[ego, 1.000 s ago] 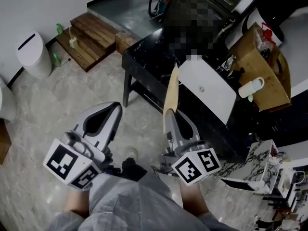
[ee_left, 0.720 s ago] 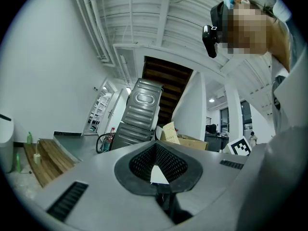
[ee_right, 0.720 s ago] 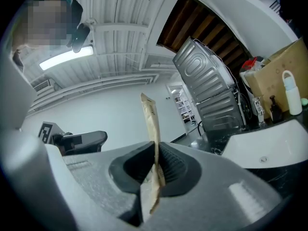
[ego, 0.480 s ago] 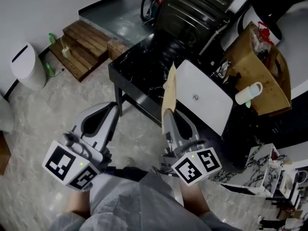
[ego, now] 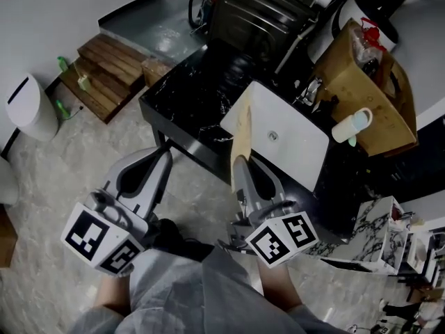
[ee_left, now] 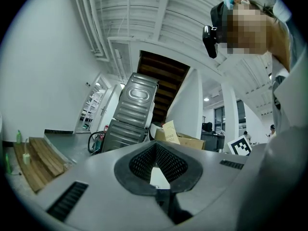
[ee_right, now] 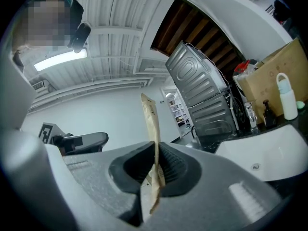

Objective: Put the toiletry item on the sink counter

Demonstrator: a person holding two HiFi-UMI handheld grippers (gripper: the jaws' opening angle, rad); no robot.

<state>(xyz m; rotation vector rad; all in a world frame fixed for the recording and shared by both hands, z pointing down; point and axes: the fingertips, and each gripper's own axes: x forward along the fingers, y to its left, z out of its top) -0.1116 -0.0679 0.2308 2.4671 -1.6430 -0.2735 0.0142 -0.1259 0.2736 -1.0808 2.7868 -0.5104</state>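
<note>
My right gripper is shut on a flat tan paper packet, the toiletry item, which stands upright out of the jaws. In the right gripper view the packet is pinched edge-on between the dark pads. In the head view its top overlaps the near left corner of the white sink basin, set in the black counter. My left gripper is lower left, over the floor, its jaws closed with nothing between them.
A cardboard box with a white bottle stands right of the basin, the tap behind it. A ribbed metal appliance leans at the back. Wooden steps and a white bin lie far left.
The counter and basin have drawn nearer and slid down and left in the head view. Both grippers keep their places in the picture, the packet still gripped.
</note>
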